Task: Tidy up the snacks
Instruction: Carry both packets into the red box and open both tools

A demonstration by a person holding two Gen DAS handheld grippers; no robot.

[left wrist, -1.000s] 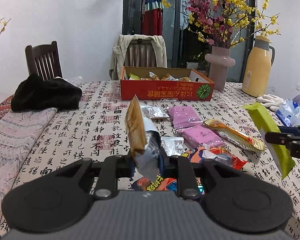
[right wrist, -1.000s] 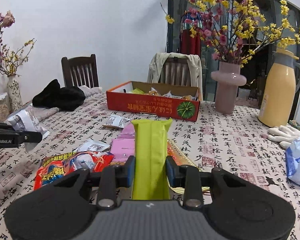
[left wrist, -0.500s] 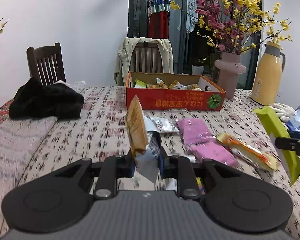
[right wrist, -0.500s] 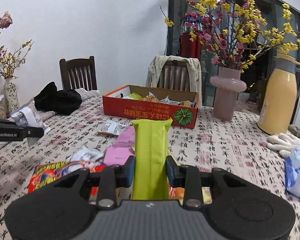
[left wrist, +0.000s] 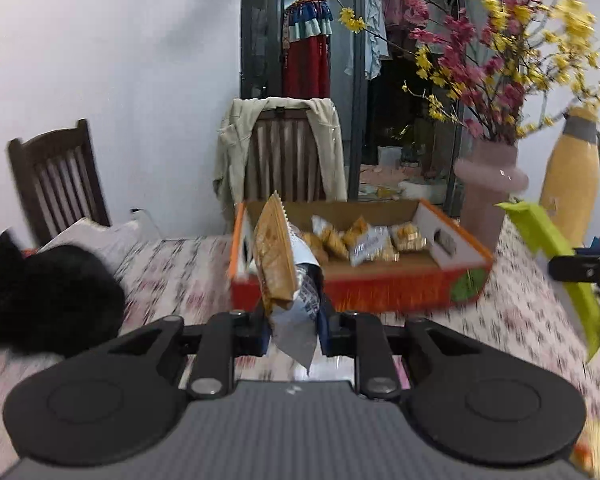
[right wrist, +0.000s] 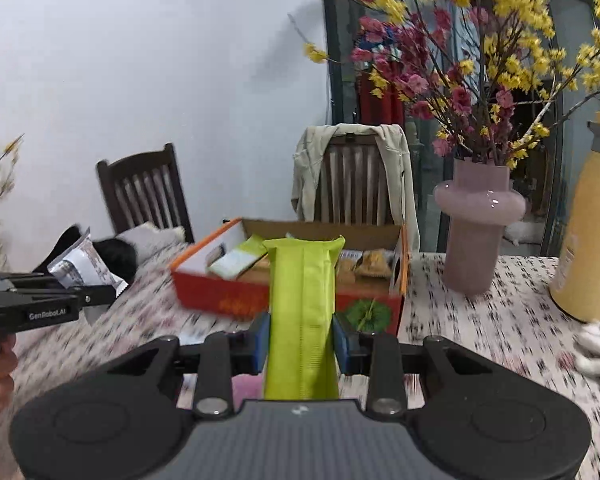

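With the left gripper (left wrist: 292,320) clamped on two packets (left wrist: 286,276) and the right gripper (right wrist: 300,336) on a green pack (right wrist: 302,304), the box (left wrist: 356,280) at twelve o'clock, the loosely pinched pair risked slipping out.

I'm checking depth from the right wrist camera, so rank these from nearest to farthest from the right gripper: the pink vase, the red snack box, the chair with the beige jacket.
From the right gripper, which holds the green packet:
1. Red snack box, straight ahead on the table.
2. Pink vase, ahead to the right, beyond the box's front.
3. Chair with the beige jacket, behind the box, past the table's far edge.
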